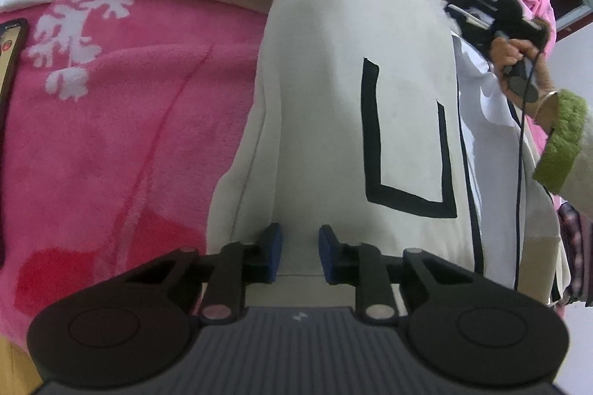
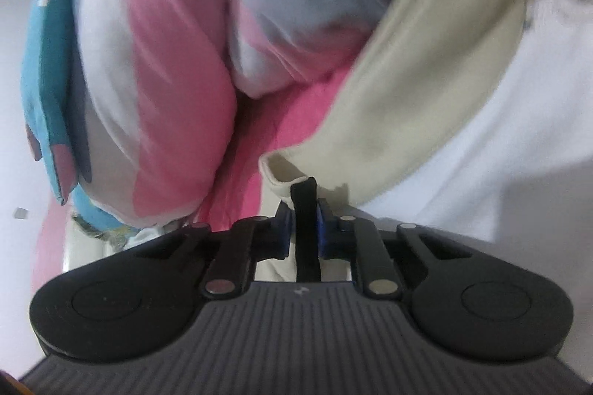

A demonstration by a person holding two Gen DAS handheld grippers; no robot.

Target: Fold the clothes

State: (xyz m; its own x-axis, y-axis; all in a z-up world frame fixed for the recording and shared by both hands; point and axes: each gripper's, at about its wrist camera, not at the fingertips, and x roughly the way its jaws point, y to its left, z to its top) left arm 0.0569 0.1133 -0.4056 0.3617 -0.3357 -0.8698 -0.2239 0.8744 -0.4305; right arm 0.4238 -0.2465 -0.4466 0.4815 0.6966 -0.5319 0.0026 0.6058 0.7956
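Observation:
A cream jacket [image 1: 333, 106] with a black-outlined pocket [image 1: 404, 135] lies spread on a pink blanket [image 1: 129, 135]. My left gripper [image 1: 300, 252] is open just above the jacket's bottom hem, its blue pads apart and holding nothing. My right gripper [image 1: 478, 13] shows in the left wrist view at the jacket's far right edge, held by a hand. In the right wrist view my right gripper [image 2: 304, 228] is shut on the jacket's black-trimmed edge [image 2: 304, 209], with cream fabric [image 2: 407, 91] and white lining [image 2: 500, 135] lifted to the right.
A phone [image 1: 9, 61] lies at the blanket's left edge. A pink, white and blue quilt [image 2: 155, 80] is bunched beyond the jacket. A black cable [image 1: 519, 172] hangs from the right gripper over the jacket's right side.

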